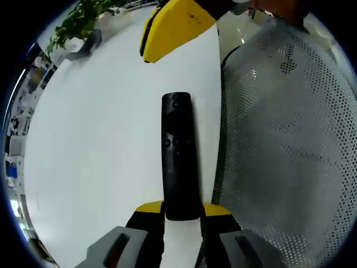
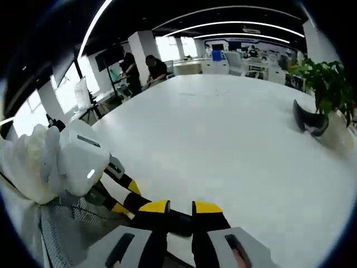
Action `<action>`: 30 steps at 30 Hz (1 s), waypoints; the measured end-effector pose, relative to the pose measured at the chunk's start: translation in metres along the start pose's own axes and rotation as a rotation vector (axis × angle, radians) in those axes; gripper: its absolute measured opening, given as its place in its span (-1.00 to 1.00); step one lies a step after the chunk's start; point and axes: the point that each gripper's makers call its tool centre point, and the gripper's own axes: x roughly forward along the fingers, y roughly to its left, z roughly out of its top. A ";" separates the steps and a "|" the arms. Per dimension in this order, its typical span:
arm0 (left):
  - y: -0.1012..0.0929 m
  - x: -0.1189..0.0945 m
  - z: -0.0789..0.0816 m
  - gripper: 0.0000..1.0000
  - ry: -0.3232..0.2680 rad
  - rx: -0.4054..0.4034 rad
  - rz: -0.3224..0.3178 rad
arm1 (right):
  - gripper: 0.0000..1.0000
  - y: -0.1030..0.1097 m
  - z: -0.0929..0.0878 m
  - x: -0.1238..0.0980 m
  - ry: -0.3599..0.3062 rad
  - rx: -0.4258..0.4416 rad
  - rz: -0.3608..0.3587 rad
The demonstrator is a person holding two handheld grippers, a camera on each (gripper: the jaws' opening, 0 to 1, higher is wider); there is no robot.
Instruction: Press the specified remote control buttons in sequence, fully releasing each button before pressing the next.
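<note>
A long black remote control (image 1: 177, 156) lies lengthwise over the white table (image 1: 100, 145), buttons facing up. My left gripper (image 1: 182, 210) is shut on its near end, a yellow tip on each side. The right gripper's yellow fingers (image 1: 174, 27) hover just beyond the remote's far end, apart from it. In the right gripper view my right gripper (image 2: 181, 207) points down with its yellow tips close together and nothing between them. A dark stretch of the remote (image 2: 179, 222) shows just below them. The left gripper (image 2: 120, 192), held by a white-gloved hand (image 2: 30, 162), comes in from the left.
A grey mesh surface (image 1: 284, 145) borders the table's right edge. A potted plant (image 2: 326, 84) and a dark curved object (image 2: 308, 119) stand at the table's far side. Two people (image 2: 139, 70) stand beyond the far end. The white tabletop (image 2: 223, 128) stretches wide.
</note>
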 end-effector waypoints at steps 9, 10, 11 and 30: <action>-0.004 -0.001 0.000 -0.53 -0.055 -0.062 0.010 | -1.00 -0.009 -0.005 0.004 0.001 0.069 -0.015; -0.005 0.000 0.000 -0.53 -0.054 -0.063 0.009 | -1.00 -0.010 -0.006 0.004 0.006 0.073 -0.017; -0.005 0.000 0.000 -0.53 -0.053 -0.064 0.010 | -1.00 -0.010 -0.007 0.004 0.011 0.073 -0.021; -0.005 -0.003 -0.001 -0.53 -0.224 -0.112 0.016 | -1.00 -0.002 -0.048 0.024 0.228 0.066 0.019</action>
